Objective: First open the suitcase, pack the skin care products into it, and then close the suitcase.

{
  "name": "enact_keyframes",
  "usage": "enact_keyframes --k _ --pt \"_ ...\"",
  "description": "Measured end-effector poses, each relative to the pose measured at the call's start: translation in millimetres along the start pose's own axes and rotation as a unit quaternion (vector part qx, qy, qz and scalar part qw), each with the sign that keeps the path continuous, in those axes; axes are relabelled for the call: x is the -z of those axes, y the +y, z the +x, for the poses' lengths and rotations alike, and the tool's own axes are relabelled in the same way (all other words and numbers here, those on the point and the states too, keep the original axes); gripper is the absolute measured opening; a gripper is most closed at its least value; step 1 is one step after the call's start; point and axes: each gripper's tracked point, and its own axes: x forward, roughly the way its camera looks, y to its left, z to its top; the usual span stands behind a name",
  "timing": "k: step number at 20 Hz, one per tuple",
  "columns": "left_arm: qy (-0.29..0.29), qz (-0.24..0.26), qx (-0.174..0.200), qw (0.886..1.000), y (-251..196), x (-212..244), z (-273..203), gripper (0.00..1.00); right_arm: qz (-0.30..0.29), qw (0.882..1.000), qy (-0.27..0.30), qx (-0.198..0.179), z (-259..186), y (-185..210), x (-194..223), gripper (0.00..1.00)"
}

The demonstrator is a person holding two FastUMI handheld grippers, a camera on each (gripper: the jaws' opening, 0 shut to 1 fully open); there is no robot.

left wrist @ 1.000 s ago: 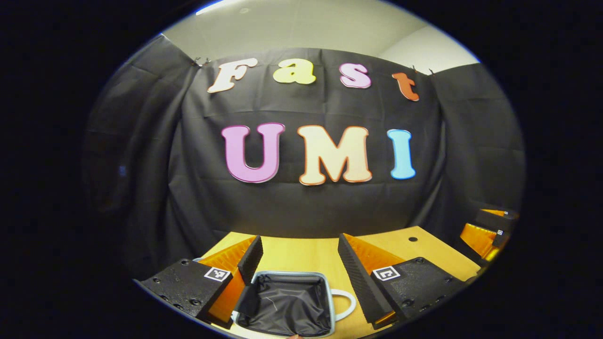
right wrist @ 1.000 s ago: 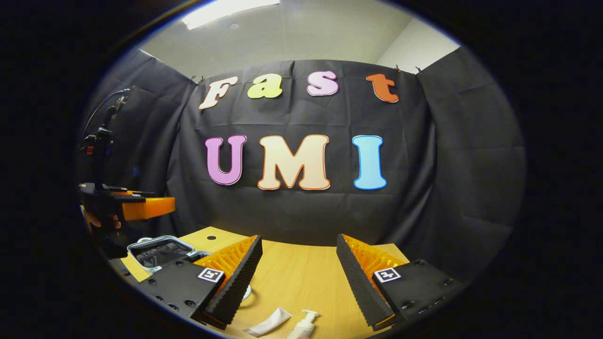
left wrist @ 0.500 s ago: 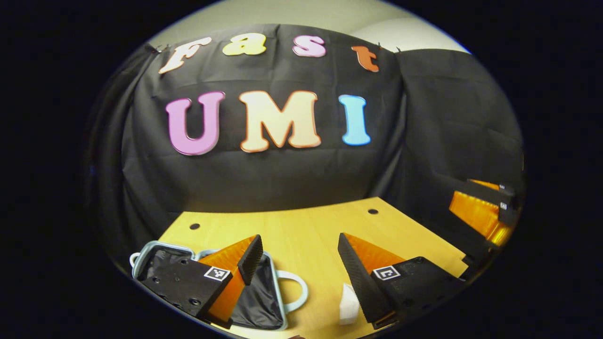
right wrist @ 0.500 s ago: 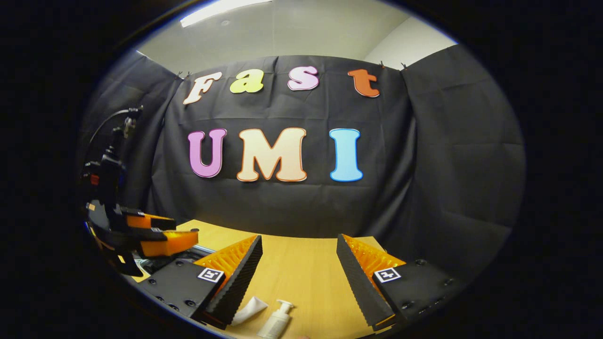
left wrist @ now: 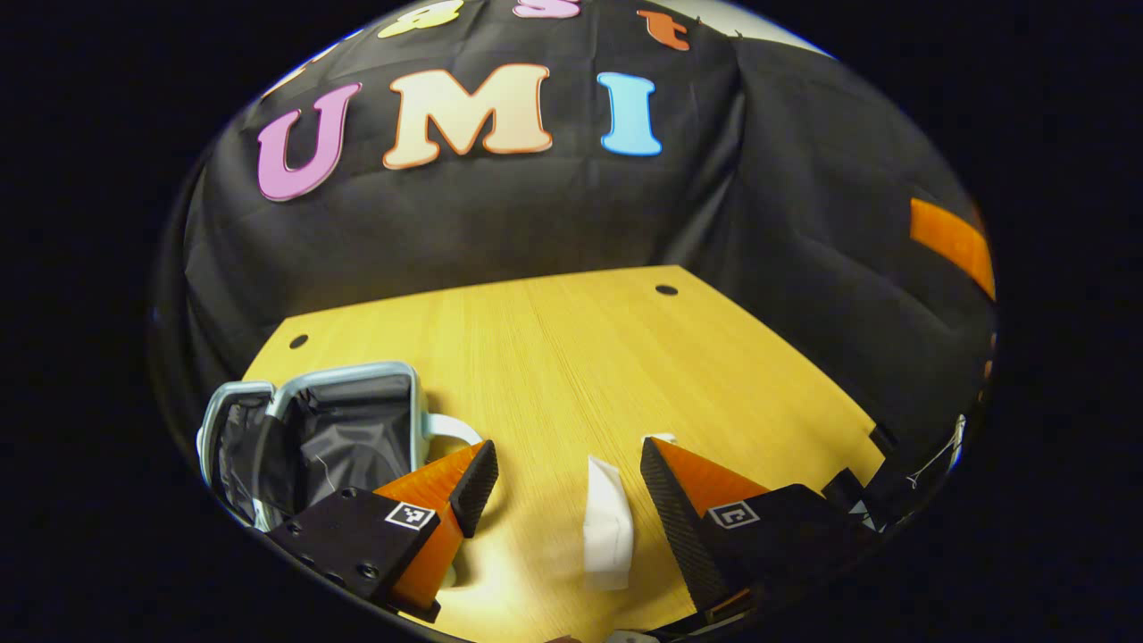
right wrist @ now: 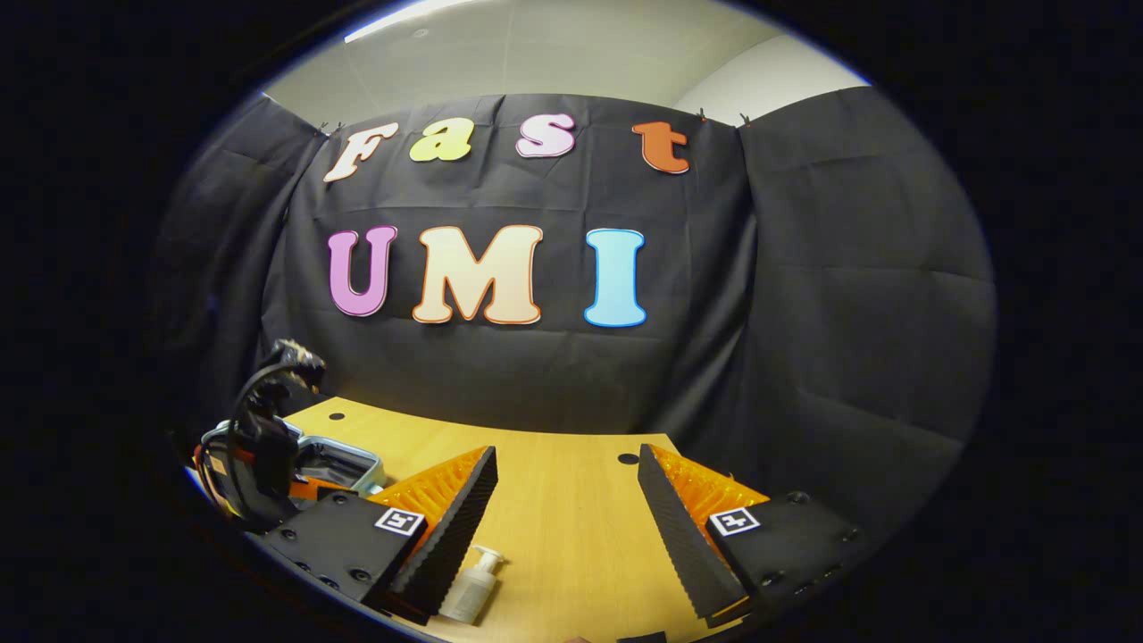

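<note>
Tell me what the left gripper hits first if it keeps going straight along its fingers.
Most likely the white tube lying on the table between the left gripper's open fingers. The suitcase sits off to its left, out of that line. Depth is uncertain.

The left gripper (left wrist: pixel 564 464) is tilted downward, its two fingers spread wide apart with nothing pressed between them. In the right gripper view the same gripper (right wrist: pixel 268 464) appears low at the far left, seen from the side with a cable looping above its body. The right gripper (right wrist: pixel 564 469) points forward, more level, its jaws likewise standing wide apart and gripping nothing.
</note>
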Motion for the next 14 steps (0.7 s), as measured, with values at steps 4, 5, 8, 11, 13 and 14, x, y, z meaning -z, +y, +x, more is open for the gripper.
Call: enact_keyframes --k 4,5,8,11,13,14 --pt "0.056 -0.013 0.005 0.998 -10 43 26 0.95 -0.001 1.000 0.015 0.016 -1 -22 11 1.00" --pt "0.065 -0.013 0.003 0.998 -12 52 32 0.95 -0.002 1.000 0.018 0.019 -1 -26 12 1.00" --pt "0.096 -0.013 0.002 0.995 -17 76 42 0.96 -0.002 0.999 0.027 0.023 -1 -32 19 1.00" --pt "0.118 -0.008 0.002 0.993 -18 94 49 0.96 -0.008 0.999 0.032 0.023 -1 -34 22 1.00" --pt "0.136 -0.005 -0.002 0.991 -18 107 54 0.95 -0.009 0.999 0.034 0.025 -3 -36 23 1.00" --pt "0.130 0.008 -0.011 0.991 -13 107 55 0.95 -0.009 0.999 0.034 0.027 -3 -37 24 1.00"
